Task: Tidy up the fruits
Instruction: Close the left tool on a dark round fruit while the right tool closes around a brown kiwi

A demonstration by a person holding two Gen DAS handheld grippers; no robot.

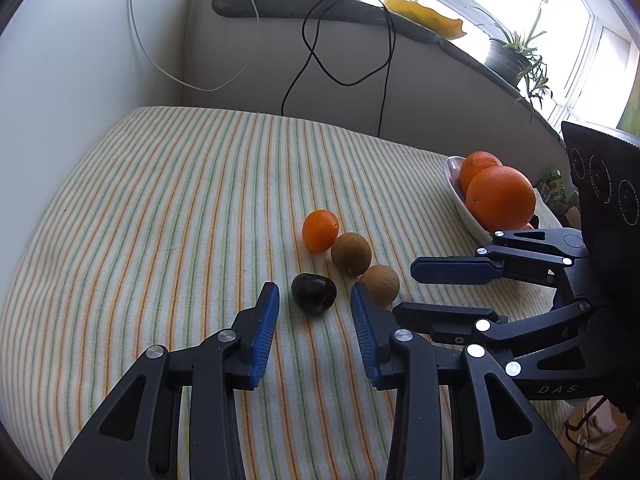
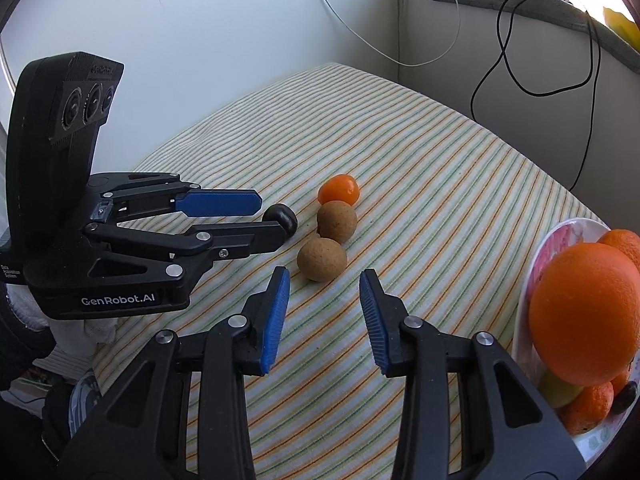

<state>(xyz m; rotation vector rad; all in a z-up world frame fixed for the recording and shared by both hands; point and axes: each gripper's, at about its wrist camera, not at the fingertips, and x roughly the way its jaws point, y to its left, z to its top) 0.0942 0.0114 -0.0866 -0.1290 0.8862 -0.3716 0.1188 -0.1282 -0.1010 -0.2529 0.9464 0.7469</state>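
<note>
White "GenRobot.AI" lettering on black left gripper [image 2: 276, 212] beside dark plum [image 2: 283, 218].

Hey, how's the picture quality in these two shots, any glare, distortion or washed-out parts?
Left wrist view: windows at top right are blown out white, the striped cloth bows from the fisheye, corners dark. Right wrist view: the big orange near the right edge looks swollen, the dark plum shows a small highlight, everything fairly sharp.
</note>
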